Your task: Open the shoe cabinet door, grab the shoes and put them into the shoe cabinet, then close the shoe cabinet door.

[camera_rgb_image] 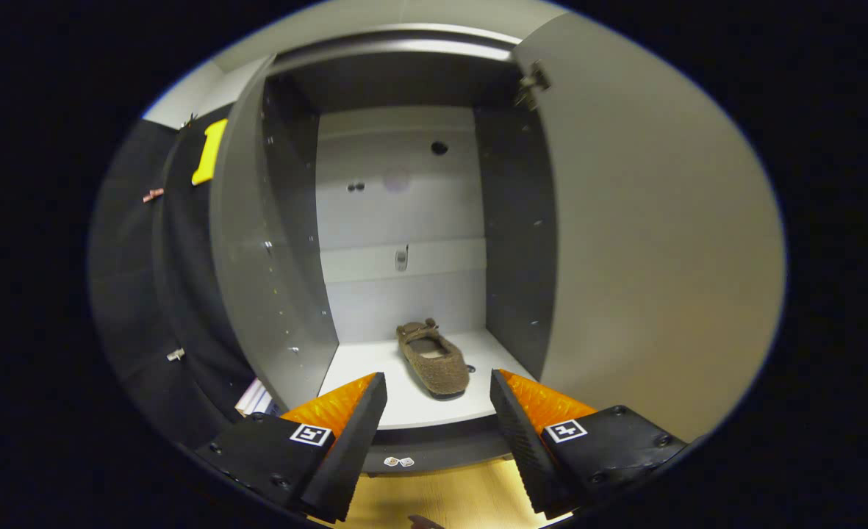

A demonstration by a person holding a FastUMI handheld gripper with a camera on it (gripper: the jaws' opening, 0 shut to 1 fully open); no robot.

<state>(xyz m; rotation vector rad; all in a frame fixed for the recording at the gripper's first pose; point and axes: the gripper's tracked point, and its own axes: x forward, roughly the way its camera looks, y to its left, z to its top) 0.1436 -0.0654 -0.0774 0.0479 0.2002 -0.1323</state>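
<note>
My gripper (439,386) has its fingers spread wide with nothing between them, held just outside the shoe cabinet (404,220). The brown shoe (434,358) already lies on the cabinet's floor shelf, just beyond my fingertips, its long axis running front to back, slightly slanted. I judge the placing done, so the closing comes next. The open door (661,235) stands to the right of the cabinet's mouth, hinged at its right wall, swung toward me. Nothing stands between door and opening.
</note>
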